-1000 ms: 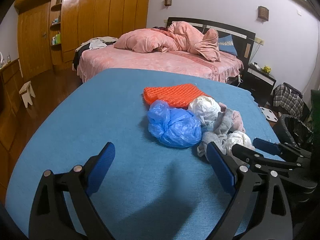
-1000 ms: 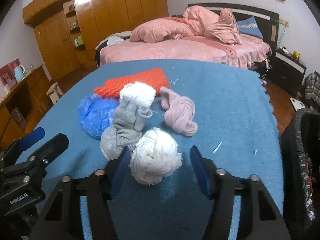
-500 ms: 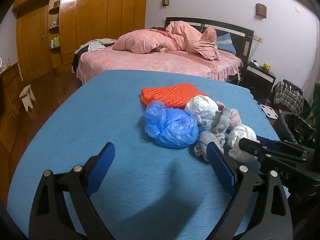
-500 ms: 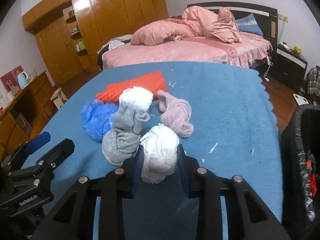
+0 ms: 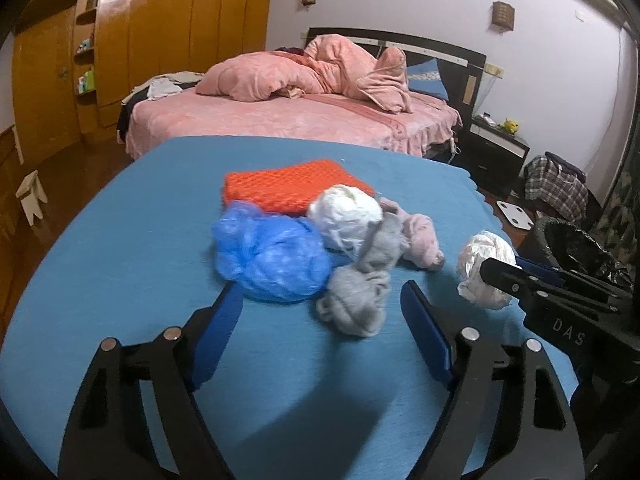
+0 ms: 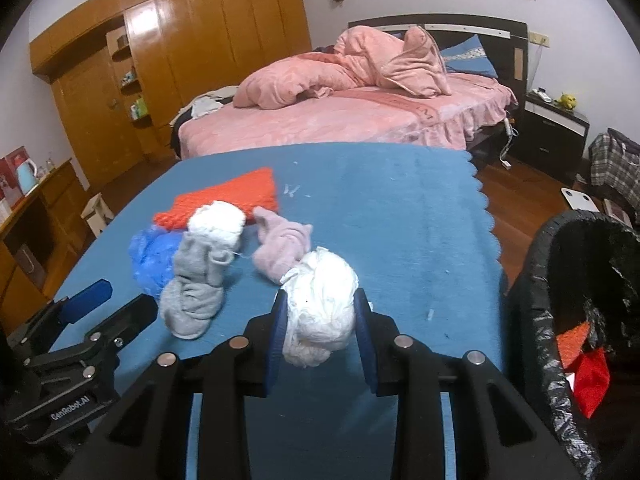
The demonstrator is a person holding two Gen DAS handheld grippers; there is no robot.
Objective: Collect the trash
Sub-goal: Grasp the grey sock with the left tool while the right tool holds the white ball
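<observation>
While the right gripper (image 6: 320, 320) clamped its blue pads on the white crumpled wad (image 6: 318, 308), the wad sat lifted just clear of the blue tablecloth (image 6: 400, 220), near the cloth's right edge. Wad longer than wide, long axis running roughly along the fingers, lower end hanging toward the camera, upper end away. Jaws had closed in on it within the last second; pads pressed both flanks.

Black-lined trash bin (image 6: 560, 280) stood just off the table's right side, mouth open. Inside: an orange knit scrap (image 6: 572, 340) and something red (image 6: 592, 376); deeper contents too dark to tell.

Left gripper (image 5: 320, 316) hovered low over the cloth, jaws apart and just narrowing, nothing pinched. Grey knotted sock (image 5: 360, 292) lay between and ahead of its fingertips, not touched by either pad.

Farther out on the cloth: blue plastic bag (image 5: 272, 256), second white wad (image 5: 344, 216), pink knotted sock (image 5: 420, 236), orange knit mat (image 5: 288, 188), all bunched together
</observation>
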